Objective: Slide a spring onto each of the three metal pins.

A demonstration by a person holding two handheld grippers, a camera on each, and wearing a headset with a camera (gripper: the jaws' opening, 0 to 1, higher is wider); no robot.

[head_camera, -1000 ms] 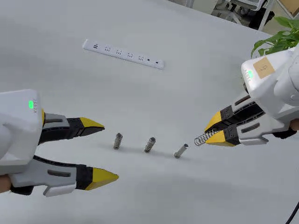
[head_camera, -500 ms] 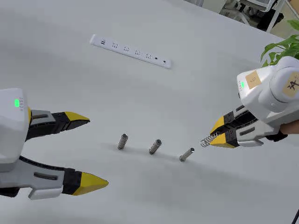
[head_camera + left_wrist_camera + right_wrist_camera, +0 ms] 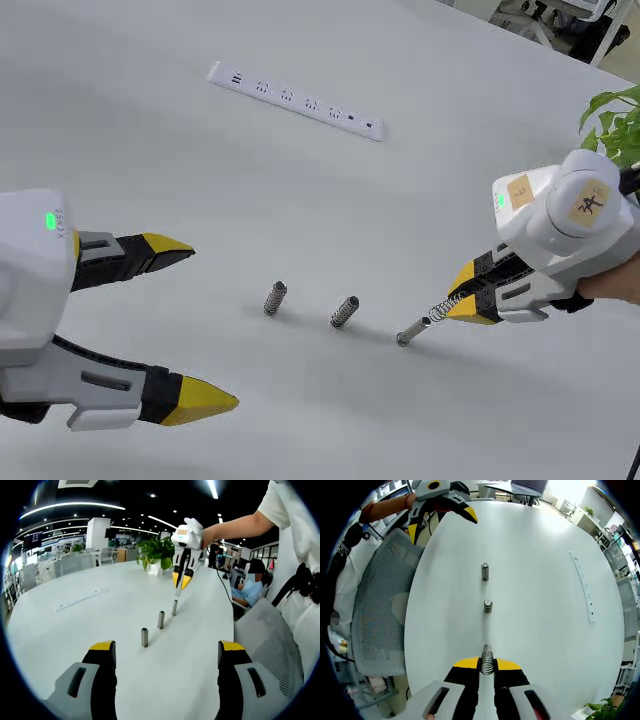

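Standing in a short row on the white table (image 3: 300,200), three small metal pins lean a little in the head view. The first pin (image 3: 275,298) and the middle pin (image 3: 344,312) each wear a tight grey coil spring that covers most of the shaft, giving them a ribbed look. The third pin (image 3: 411,331) is bare: a smooth, shiny cylinder with a flat top. The right gripper (image 3: 455,305) has its yellow-tipped jaws pinched nearly together on the loose spring (image 3: 440,305), a thin silver coil with open turns that sticks out past the tips. Its free end sits right at the top of the third pin; whether it has begun to pass over the pin I cannot tell. In the right gripper view the coil lines up with all three pins. The left gripper (image 3: 212,325) hovers near the first pin with its jaws spread wide, holding nothing. A white power strip (image 3: 296,101) lies well apart, farther back on the table.
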